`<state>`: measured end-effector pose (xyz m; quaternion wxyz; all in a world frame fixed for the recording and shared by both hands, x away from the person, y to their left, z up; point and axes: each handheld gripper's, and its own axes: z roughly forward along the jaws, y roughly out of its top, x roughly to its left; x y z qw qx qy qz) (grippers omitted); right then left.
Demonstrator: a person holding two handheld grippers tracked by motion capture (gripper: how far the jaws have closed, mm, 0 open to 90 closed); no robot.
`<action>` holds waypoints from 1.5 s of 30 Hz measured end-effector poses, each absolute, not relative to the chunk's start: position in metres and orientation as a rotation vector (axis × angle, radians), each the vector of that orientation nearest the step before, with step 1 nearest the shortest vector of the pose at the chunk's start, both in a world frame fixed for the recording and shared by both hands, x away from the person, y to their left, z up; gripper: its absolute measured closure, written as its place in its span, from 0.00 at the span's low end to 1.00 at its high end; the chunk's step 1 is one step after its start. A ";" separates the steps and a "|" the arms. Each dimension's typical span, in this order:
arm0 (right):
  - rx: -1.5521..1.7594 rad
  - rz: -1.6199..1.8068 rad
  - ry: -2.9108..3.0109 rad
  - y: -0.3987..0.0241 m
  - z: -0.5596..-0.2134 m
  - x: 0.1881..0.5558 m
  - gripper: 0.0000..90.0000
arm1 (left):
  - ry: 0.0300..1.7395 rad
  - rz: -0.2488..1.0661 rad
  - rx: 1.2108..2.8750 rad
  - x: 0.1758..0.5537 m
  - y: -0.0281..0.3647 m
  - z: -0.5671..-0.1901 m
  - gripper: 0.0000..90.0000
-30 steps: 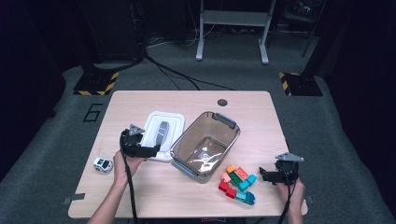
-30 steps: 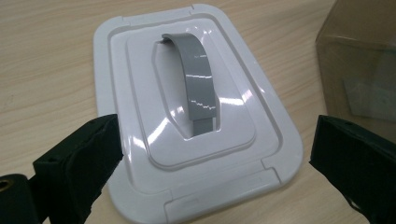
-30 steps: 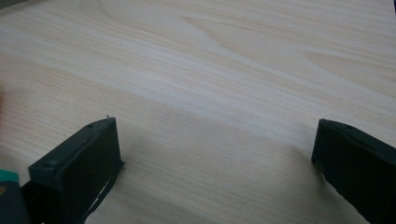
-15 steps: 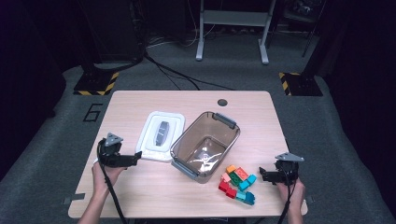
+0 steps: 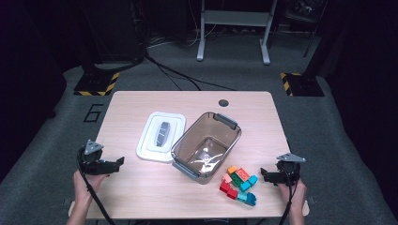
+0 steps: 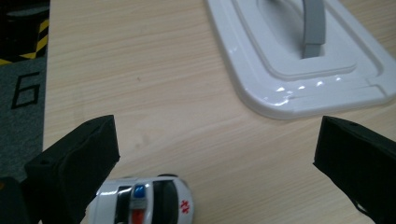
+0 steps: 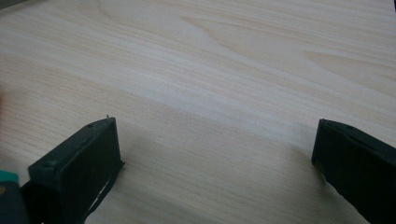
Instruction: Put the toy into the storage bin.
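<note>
High view: Your left gripper (image 5: 105,164) hovers at the left edge of the table (image 5: 187,101), jaws apart and empty. Your right gripper (image 5: 272,176) sits low at the right edge, jaws also apart and empty. The clear bin (image 5: 206,146) stands in the middle of the table with its white lid (image 5: 161,136) off and lying flat just to its left, touching or nearly touching the bin wall. The bin appears to hold nothing; you see only reflections on its floor. A cluster of coloured blocks (image 5: 238,183) lies on the table between the bin and your right gripper, outside the bin.

Left gripper view: A toy police car (image 6: 142,200) rests on the table low between the jaws, close to the left jaw and not gripped. The lid's corner lies beyond it, apart from the car.

Right gripper view: Bare table shows between the open jaws.

Status: Judge the work as barely begun. The lid is already removed; the car and the blocks are not yet loaded. Expect the car to be the next item to grasp.
</note>
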<state>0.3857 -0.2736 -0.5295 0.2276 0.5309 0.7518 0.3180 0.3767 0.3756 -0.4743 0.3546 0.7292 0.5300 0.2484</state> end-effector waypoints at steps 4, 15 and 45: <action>1.462 0.876 2.071 -0.274 -0.529 0.386 0.00 | 1.412 0.631 1.889 0.377 0.389 -0.485 0.00; 1.466 0.875 2.068 -0.274 -0.529 0.386 0.00 | 1.469 0.615 1.903 0.377 0.411 -0.515 0.05; 1.467 0.875 2.068 -0.274 -0.529 0.386 0.00 | 1.433 0.636 1.927 0.372 0.407 -0.527 0.29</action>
